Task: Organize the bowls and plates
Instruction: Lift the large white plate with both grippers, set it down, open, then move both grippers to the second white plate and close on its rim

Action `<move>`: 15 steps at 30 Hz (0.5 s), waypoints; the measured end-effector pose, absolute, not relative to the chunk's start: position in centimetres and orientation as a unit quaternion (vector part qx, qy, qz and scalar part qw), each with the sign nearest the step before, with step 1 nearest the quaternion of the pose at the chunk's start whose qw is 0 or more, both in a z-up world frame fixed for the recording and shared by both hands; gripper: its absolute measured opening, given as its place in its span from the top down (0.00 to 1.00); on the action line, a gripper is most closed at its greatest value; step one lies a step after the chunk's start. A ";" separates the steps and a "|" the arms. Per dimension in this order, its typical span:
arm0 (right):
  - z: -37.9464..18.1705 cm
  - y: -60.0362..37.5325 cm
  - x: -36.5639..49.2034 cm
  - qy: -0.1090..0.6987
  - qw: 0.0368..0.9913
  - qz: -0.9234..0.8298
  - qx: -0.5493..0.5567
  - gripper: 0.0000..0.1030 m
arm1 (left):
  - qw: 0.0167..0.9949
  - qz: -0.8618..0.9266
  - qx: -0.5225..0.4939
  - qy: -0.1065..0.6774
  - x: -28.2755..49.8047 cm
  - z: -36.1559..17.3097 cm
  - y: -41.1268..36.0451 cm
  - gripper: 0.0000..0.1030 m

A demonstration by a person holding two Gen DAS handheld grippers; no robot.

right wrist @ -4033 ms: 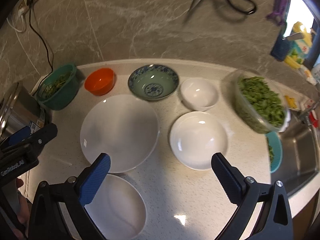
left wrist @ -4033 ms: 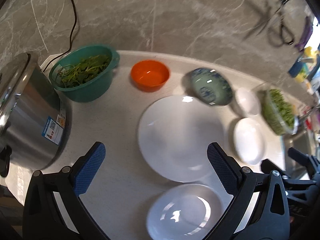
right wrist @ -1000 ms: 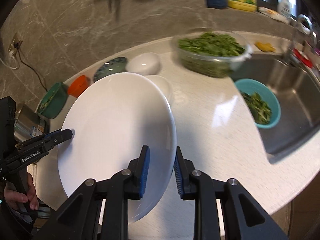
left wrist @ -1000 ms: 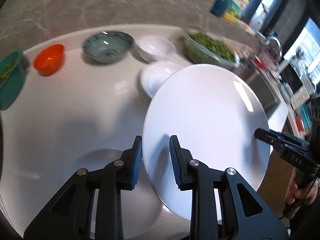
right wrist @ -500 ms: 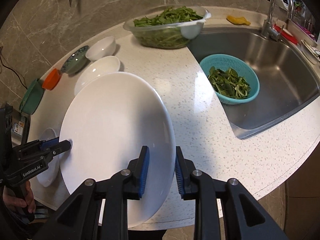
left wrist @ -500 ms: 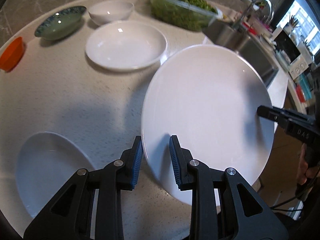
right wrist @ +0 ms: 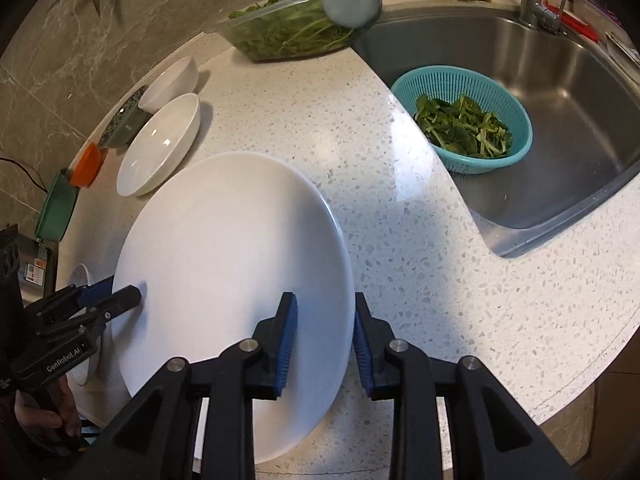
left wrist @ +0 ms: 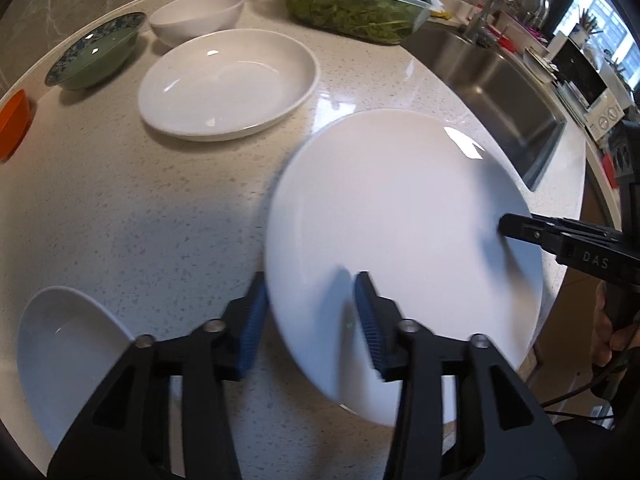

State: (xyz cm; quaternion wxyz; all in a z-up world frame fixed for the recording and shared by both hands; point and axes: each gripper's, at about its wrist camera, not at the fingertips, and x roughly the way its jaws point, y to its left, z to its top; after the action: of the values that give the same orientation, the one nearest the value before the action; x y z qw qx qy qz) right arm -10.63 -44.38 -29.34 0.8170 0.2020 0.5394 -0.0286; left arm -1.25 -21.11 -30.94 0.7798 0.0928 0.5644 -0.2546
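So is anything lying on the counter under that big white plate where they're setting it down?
Nothing visible does. The big white plate sits over bare speckled counter; the shallow white dish and the small plate lie clear of it. The spot directly beneath is hidden.

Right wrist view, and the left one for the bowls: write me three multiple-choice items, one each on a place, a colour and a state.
1. The turquoise colander stands
A. on the counter
B. in the sink
C. on a plate

2. The small bowl next to the patterned bowl is
A. orange
B. yellow
C. black

3. The clear container is
A. empty
B. holding leafy greens
C. upside down

Answers:
1 B, steel basin surrounds it.
2 A, its wall shows bright orange.
3 B, stems and leaves fill it through the clear wall.
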 end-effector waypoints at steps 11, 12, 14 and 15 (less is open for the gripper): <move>-28.3 -45.2 -10.8 0.523 0.825 -0.059 0.207 0.39 | 0.800 -0.246 0.045 0.546 -0.3 -28.5 -20.1 0.52; -28.0 -45.5 -11.0 0.515 0.829 -0.063 0.209 0.39 | 0.804 -0.242 0.041 0.542 -0.2 -28.0 -19.7 0.52; -27.0 -45.9 -11.2 0.505 0.833 -0.064 0.216 0.39 | 0.820 -0.224 0.029 0.525 0.2 -25.9 -18.3 0.52; -26.5 -45.9 -11.2 0.501 0.835 -0.063 0.218 0.39 | 0.828 -0.215 0.025 0.517 0.2 -24.9 -17.5 0.52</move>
State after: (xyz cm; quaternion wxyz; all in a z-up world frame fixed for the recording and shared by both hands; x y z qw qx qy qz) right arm -11.17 -45.86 -26.45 0.8351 0.2177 0.5012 -0.0635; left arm 0.20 -17.52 -24.90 0.8283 0.0250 0.5170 -0.2145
